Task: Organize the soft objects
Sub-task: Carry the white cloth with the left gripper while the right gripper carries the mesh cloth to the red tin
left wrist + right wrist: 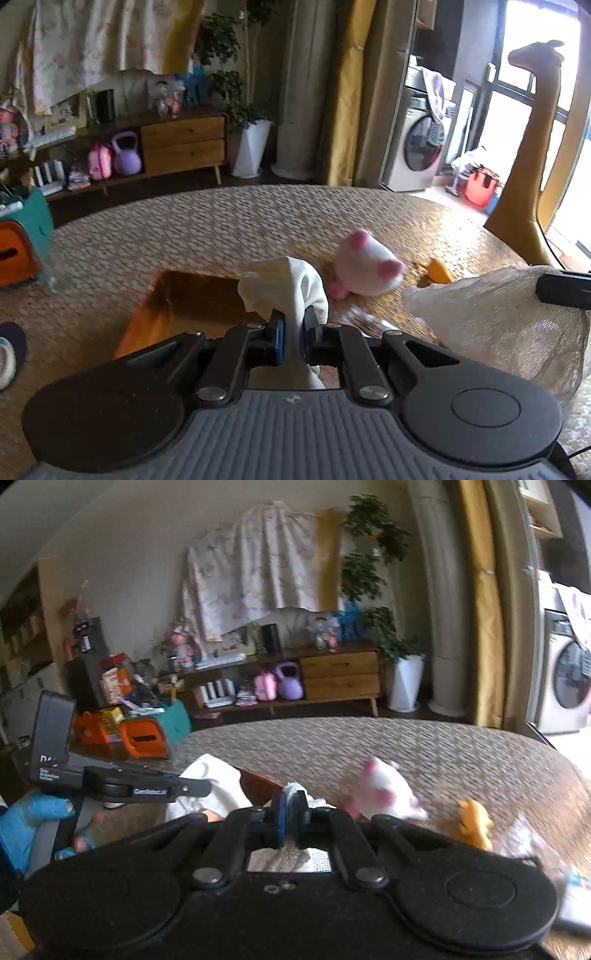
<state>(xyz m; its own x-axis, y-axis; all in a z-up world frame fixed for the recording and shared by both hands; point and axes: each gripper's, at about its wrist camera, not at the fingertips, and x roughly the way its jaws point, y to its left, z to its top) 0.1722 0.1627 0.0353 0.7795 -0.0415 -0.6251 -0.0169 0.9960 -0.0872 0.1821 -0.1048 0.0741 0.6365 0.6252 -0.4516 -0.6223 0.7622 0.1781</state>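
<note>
Surface: woven mat (pixel 229 221) covering a round table in a living room, with a wooden cabinet (pixel 181 142) and potted plants along the far wall.
White cloth: a bunched white cloth (pixel 284 280) is clamped in the left gripper (pixel 293 325), jaws pinched narrow on it, fabric spilling above and below the pads; in the right wrist view the same cloth (pixel 214 786) hangs beside that gripper's arm.
Mesh bag: the right gripper (pixel 291 805) has its jaws closed tight on a fold of white netted fabric; from the left it reads as a puffy mesh bag (pixel 495 321) held up off the mat.
Why held so: one claw on each soft thing, both lifted clear, looks like a setup for putting the cloth into the bag or the box; which one cannot be told.
Box: an open brown box (pixel 173 306) sits just below and left of the cloth, a likely drop spot.
Waiting items: a white-and-pink plush (pixel 369 267) lies on the mat beyond the cloth, with a small yellow toy (pixel 437 275) just beside it, both apart from the grippers.
Hand: a blue-gloved hand (pixel 26 823) grips the left tool's handle.
Further out: a tall giraffe figure (pixel 532 147) and a washing machine (pixel 421 147) stand by the window.
</note>
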